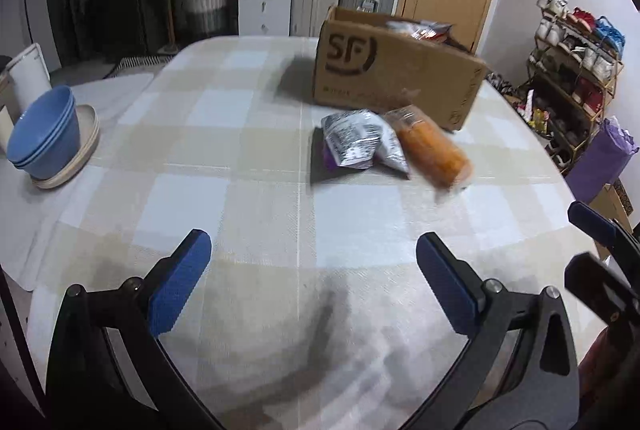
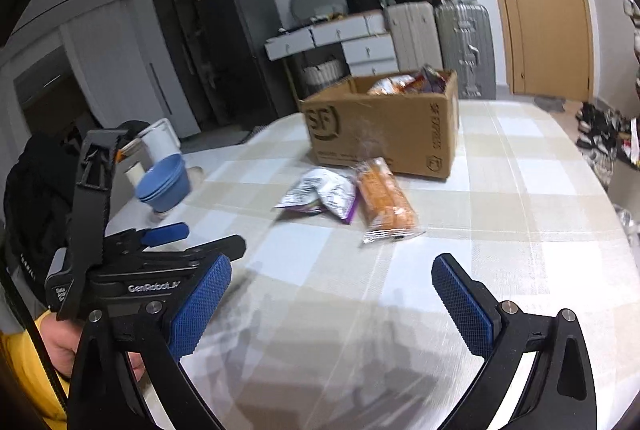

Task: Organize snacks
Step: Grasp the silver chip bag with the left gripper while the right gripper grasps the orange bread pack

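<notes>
A round table covered in a beige-and-white checked tablecloth (image 1: 248, 158) fills both wrist views. Toward its far side sits an open cardboard SF Express box (image 1: 384, 78) that already holds several snack bags, their tops showing above the rim. Just in front of the box lie three loose snacks: an orange cracker pack (image 1: 434, 150) in clear wrap, lying just beside the box's lower edge, and to its left two silver-and-purple snack pouches (image 1: 352, 142) overlapping each other. Both hand-held tools hover low at the near edge, well apart from the snacks. The left gripper (image 1: 314, 280) has its blue-padded jaws spread wide with nothing between them; the right gripper (image 2: 332, 304) is likewise spread and empty. A stack of blue bowls (image 1: 44, 134) on beige plates stands at the far left. Likely risks: the pouches overlap, so a pinch could catch both and drop one; the slick wrappers might slide on the cloth rather than lift; squeezing hard could crush the crackers; and the two grippers, close together, could collide when reaching.
</notes>
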Motion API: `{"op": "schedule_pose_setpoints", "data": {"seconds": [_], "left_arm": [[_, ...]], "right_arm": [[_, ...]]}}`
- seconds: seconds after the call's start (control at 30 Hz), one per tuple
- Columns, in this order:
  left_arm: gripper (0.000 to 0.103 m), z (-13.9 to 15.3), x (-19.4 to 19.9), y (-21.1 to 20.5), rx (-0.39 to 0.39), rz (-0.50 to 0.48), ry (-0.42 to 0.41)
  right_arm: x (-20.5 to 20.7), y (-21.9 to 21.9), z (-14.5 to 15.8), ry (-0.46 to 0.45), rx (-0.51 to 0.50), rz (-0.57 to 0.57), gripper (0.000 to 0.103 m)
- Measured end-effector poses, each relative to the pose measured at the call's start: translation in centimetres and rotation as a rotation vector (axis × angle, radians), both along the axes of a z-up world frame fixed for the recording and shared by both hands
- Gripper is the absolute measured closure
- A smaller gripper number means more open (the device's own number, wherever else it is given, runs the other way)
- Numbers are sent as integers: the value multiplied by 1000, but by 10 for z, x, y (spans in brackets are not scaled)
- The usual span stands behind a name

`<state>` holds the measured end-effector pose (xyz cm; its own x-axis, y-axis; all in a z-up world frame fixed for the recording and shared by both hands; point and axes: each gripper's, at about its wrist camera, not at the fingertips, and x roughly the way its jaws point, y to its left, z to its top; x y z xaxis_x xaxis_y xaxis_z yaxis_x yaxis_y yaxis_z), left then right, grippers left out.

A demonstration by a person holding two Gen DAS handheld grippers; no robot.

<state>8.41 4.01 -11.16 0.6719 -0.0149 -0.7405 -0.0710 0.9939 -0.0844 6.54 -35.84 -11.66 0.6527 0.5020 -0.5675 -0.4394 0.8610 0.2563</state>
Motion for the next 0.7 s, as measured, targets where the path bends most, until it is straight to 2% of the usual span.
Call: {"op": "schedule_pose_setpoints", "data": {"seconds": [0.2, 0.33, 0.4, 0.47, 0.6, 0.7], "left_arm": [[0, -20, 61, 2, -7, 6, 84], [0, -21, 99, 0, -28, -1, 83], [0, -23, 116, -4, -18, -8, 94], [0, -25, 135, -6, -51, -16, 108], [0, -34, 158, -10, -53, 0, 154], [0, -39, 166, -8, -95, 4, 160]], "right_arm": [[61, -8, 1, 30, 59, -67, 1], [98, -1, 0, 61, 52, -51, 1], [110, 4, -2, 66, 35, -46, 1], [122, 7, -4, 59, 29, -56, 1], [137, 11, -4, 61, 70, -54, 1], [137, 13, -9, 47, 77, -38, 1]]}}
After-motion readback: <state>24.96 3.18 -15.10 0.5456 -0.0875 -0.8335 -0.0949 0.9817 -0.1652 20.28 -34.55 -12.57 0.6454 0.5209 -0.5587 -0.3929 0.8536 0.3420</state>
